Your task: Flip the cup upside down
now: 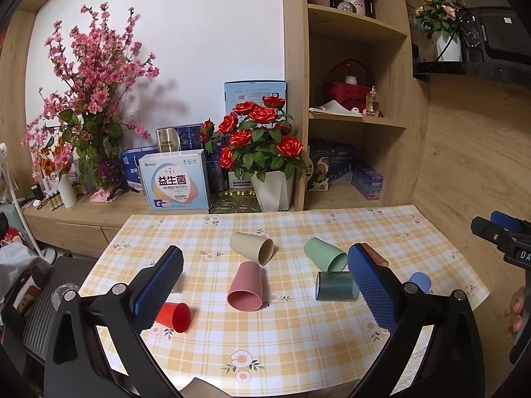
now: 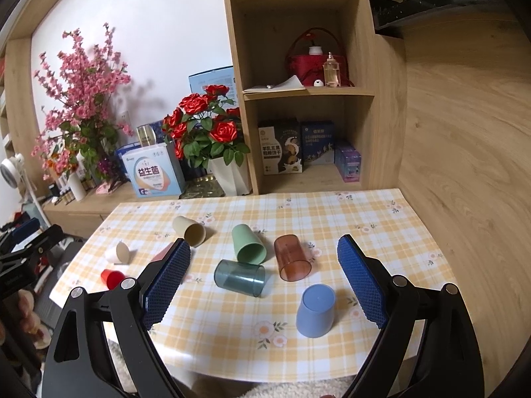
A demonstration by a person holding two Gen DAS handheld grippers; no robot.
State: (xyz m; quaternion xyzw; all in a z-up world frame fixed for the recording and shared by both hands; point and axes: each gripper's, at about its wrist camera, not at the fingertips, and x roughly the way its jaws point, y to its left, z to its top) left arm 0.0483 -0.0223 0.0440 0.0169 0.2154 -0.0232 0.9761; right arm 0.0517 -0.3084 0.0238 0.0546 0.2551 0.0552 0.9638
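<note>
Both grippers were wide open and held nothing. The right gripper (image 2: 264, 282) hung low in the frame, and the left gripper (image 1: 265, 285) did too. Nearest, at lower right, a blue cup (image 2: 315, 310) already stood upside down on the counter (image 2: 381, 219). Further up, near the middle, the clear grey cup (image 2: 239, 278), brown cup (image 2: 292, 262) and green cup (image 2: 249, 244) lay on their sides. I think picking a cup came next: close on one, lift, turn it over.
</note>
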